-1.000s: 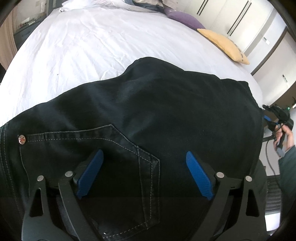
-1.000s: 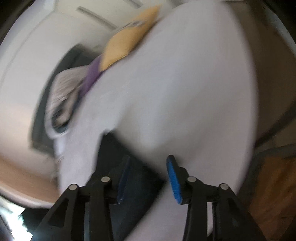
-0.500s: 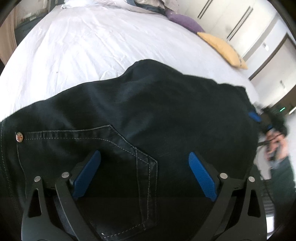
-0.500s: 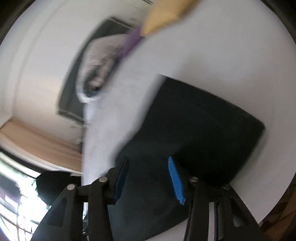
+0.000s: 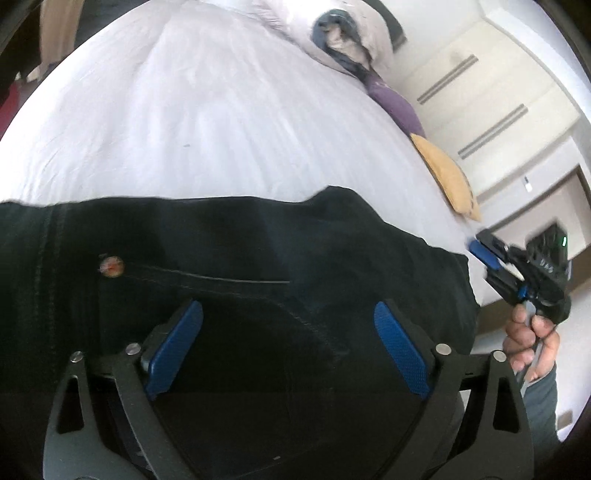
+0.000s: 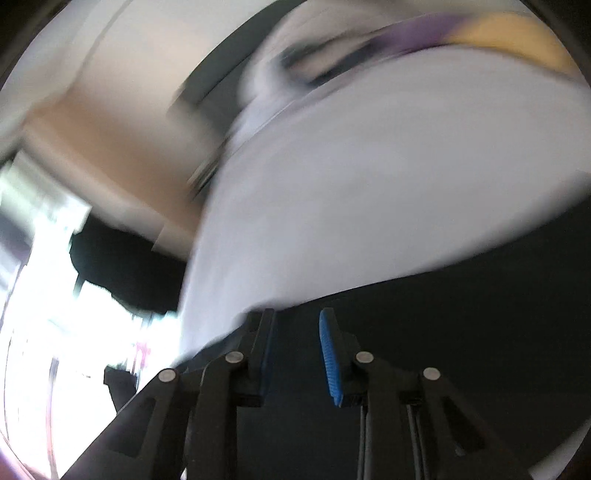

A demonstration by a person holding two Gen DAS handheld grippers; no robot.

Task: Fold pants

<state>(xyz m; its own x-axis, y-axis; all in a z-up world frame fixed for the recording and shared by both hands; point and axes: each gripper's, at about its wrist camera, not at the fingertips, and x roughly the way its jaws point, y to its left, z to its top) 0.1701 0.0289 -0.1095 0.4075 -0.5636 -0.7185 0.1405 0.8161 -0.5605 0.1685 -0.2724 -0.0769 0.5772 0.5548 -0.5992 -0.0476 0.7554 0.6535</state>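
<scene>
Black denim pants point(image 5: 258, 251) lie folded on the white bed point(image 5: 184, 110), back pocket and a metal rivet point(image 5: 110, 266) facing up. My left gripper point(image 5: 288, 347) is open wide and empty, just above the pocket. My right gripper point(image 6: 295, 354) is partly open with nothing between its pads, over the dark cloth point(image 6: 443, 350) near its edge. The right wrist view is blurred by motion. The right gripper also shows in the left wrist view point(image 5: 491, 262), held in a hand at the pants' right edge.
A purple pillow point(image 5: 395, 103), a yellow pillow point(image 5: 450, 181) and a heap of bedding point(image 5: 343, 33) lie at the far side of the bed. White wardrobe doors point(image 5: 498, 92) stand beyond. The bed's right edge is close to the pants.
The left view has swung so the pants sit lower and more of the bed shows. The right gripper has swept fast across the bed and over the pants' edge; both stay open.
</scene>
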